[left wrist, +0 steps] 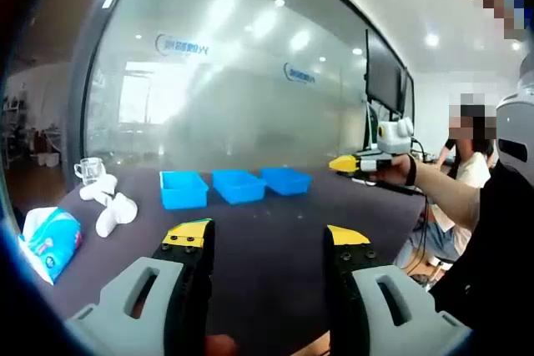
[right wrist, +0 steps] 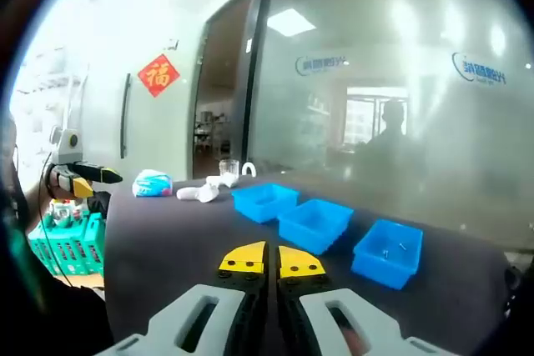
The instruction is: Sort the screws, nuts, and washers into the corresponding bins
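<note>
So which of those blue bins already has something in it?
Find the dark table before the frosted glass wall, where three blue bins stand in a row. In the right gripper view it is the nearest bin, farthest from the white objects, with small bits inside.

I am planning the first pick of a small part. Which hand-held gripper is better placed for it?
Probably the left hand-held gripper: its jaws stand open, facing the three blue bins. The right hand-held gripper has its jaws closed. Both are above the table; no loose parts are visible on it.

Three bins (left wrist: 238, 185) in row on table (left wrist: 275, 239); tissue pack (left wrist: 50, 242) left.
</note>
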